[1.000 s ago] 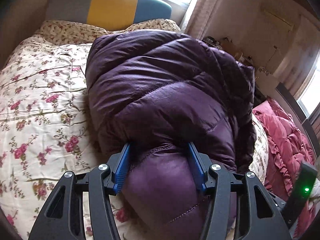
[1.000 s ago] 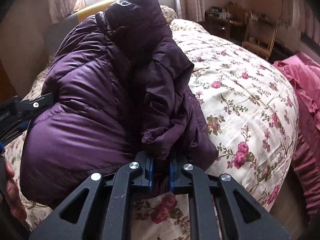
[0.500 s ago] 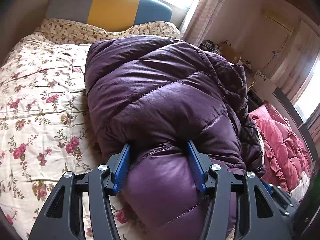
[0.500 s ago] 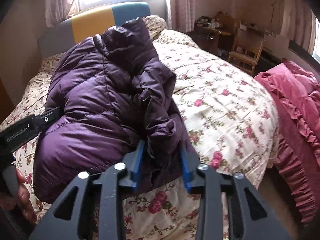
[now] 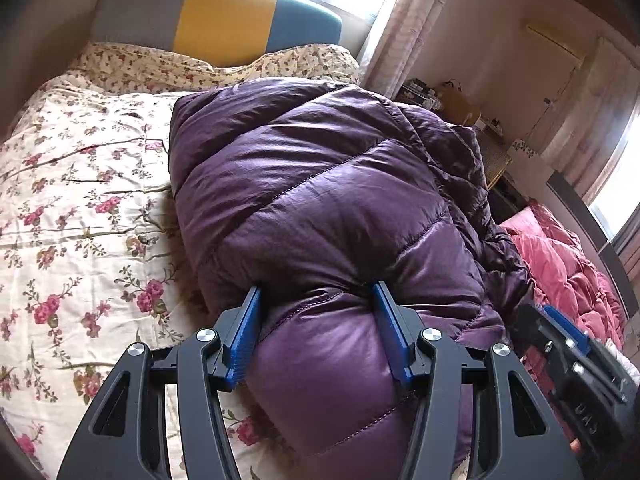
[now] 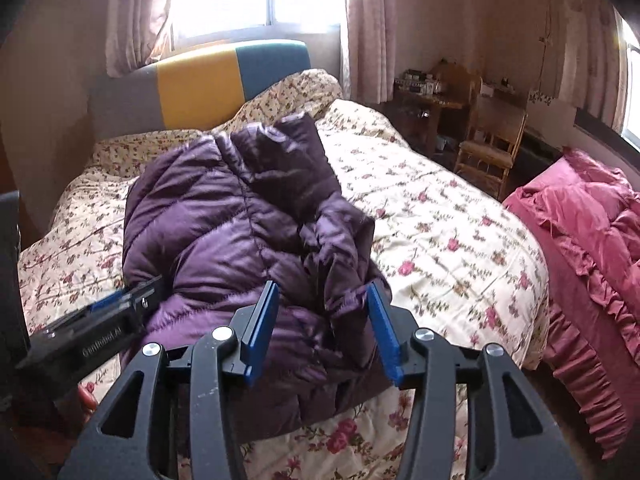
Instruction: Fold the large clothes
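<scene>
Two tongs, one coat. Coat (image 5: 320, 200): purple, bundled on my bed (image 5: 80, 200), long axis running from me toward the headboard. Left tongs (image 5: 318, 336): spread wide, near hem bulging between the blades, not pinched. Right tongs (image 6: 322, 328): apart, at the loose right-hand flap; nearer that flap.

Left tool (image 5: 316, 334) astride purple jacket (image 5: 320, 200) — bedspread (image 5: 80, 200)

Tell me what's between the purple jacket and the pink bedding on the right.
In the right wrist view, a stretch of the flowered quilt separates the purple jacket from the pink bedding; nothing else lies on that stretch.
</scene>
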